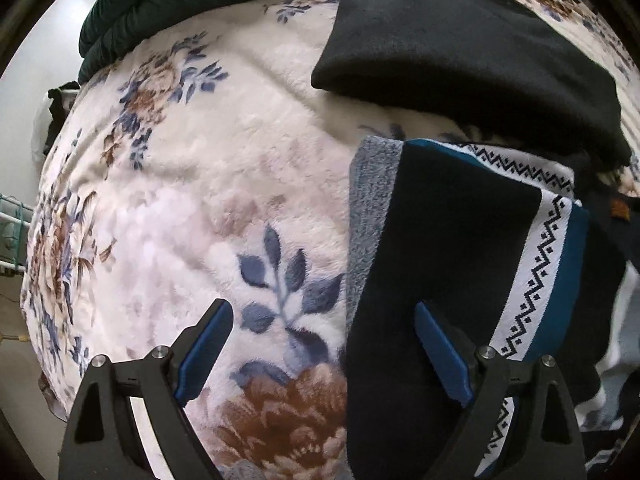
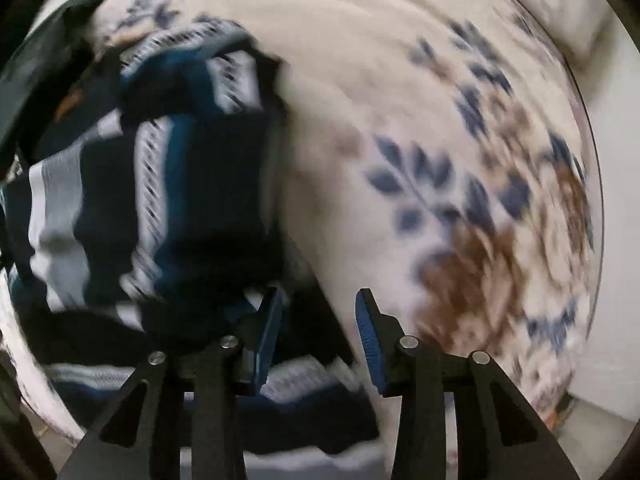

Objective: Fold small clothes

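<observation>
A plush cream blanket (image 1: 248, 184) printed with blue leaves and brown flowers covers the whole surface, with pale wall beyond its edges and a dark green quilt (image 1: 132, 12) bunched at its far side. The left gripper (image 1: 324, 320) points down with jaws spread wide and empty; a patterned navy, teal and white knit garment (image 1: 460, 240) lies under its right jaw, a folded black garment (image 1: 460, 60) beyond. In the blurred right view, the right gripper (image 2: 320, 312) has jaws partly apart, nothing between them, the knit garment beside its left jaw
</observation>
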Action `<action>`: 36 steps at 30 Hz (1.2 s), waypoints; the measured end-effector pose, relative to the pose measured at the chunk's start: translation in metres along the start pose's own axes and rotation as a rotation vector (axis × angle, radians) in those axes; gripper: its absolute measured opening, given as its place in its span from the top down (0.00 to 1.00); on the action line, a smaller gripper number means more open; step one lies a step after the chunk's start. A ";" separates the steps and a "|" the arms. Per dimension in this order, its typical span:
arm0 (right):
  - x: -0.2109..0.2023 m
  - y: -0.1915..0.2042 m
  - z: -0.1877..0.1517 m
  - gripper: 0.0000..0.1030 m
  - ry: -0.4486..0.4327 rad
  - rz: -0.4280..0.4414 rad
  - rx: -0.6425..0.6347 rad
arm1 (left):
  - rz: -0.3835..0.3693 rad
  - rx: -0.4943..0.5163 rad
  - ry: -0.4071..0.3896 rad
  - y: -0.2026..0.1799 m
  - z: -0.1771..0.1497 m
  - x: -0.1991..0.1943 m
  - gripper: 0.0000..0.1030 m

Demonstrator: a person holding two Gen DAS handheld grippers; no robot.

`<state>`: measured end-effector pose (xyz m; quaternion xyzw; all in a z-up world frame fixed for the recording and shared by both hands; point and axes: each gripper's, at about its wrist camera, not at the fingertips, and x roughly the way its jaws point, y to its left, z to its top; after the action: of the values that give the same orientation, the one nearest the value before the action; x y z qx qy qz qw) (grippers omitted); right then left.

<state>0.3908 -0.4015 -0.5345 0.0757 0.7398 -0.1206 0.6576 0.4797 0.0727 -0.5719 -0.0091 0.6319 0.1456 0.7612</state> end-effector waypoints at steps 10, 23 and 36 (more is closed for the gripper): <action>-0.026 0.015 0.054 0.35 -0.132 0.202 0.123 | -0.333 -0.176 0.062 0.033 0.002 0.007 0.14; -0.016 0.055 0.082 0.77 -0.113 0.055 -0.026 | -0.471 -0.156 0.127 0.042 0.011 0.020 0.75; -0.020 0.273 0.103 0.53 -0.023 0.246 -0.625 | -0.246 -0.093 0.093 0.001 -0.073 -0.004 0.44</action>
<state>0.5654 -0.1672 -0.5474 -0.0422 0.7188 0.1917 0.6669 0.4085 0.0587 -0.5823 -0.1283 0.6533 0.0797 0.7419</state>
